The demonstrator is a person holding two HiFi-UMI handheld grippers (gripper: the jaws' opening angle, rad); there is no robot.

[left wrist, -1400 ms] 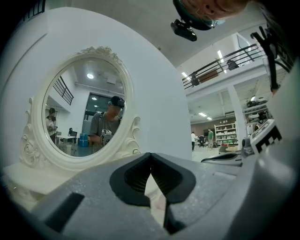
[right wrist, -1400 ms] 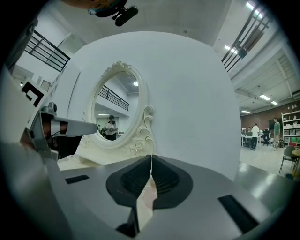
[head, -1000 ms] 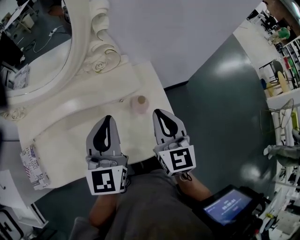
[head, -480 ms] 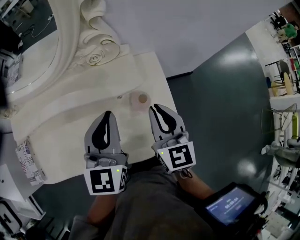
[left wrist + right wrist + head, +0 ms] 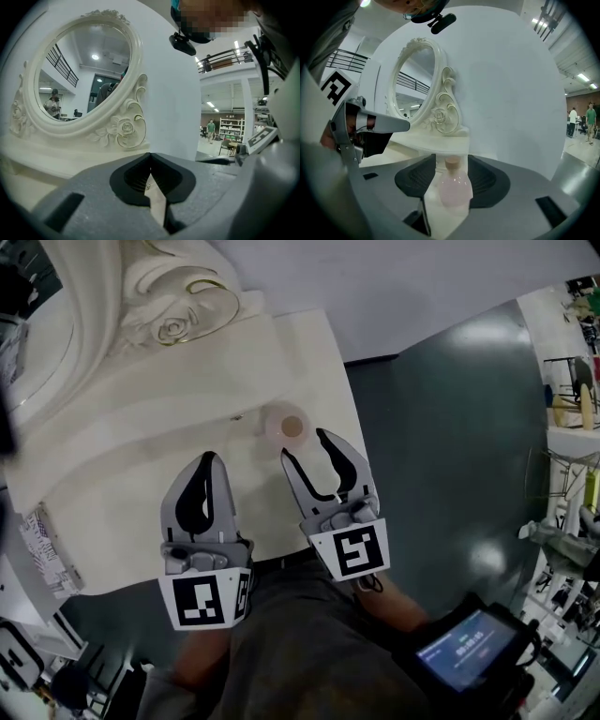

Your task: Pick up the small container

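The small container (image 5: 284, 426) is a pale pink bottle with a cork stopper, upright on the white dresser top (image 5: 122, 484) near its right edge. My right gripper (image 5: 307, 448) sits just short of it, and its jaws are opening. In the right gripper view the bottle (image 5: 452, 187) stands in the gap between the pads, and neither pad presses on it. My left gripper (image 5: 208, 460) rests shut over the dresser top to the left, with nothing in it. Its closed tips (image 5: 150, 155) point towards the mirror.
An ornate white mirror (image 5: 94, 296) stands at the back of the dresser, with a carved rose on its frame (image 5: 125, 127). A tiny object (image 5: 236, 418) lies left of the bottle. A printed box (image 5: 37, 545) hangs off the left edge. Dark floor (image 5: 450, 446) lies to the right.
The right gripper's jaws have gone from shut to wide apart and have moved forward, up to the bottle. The left gripper has stayed shut in much the same place.
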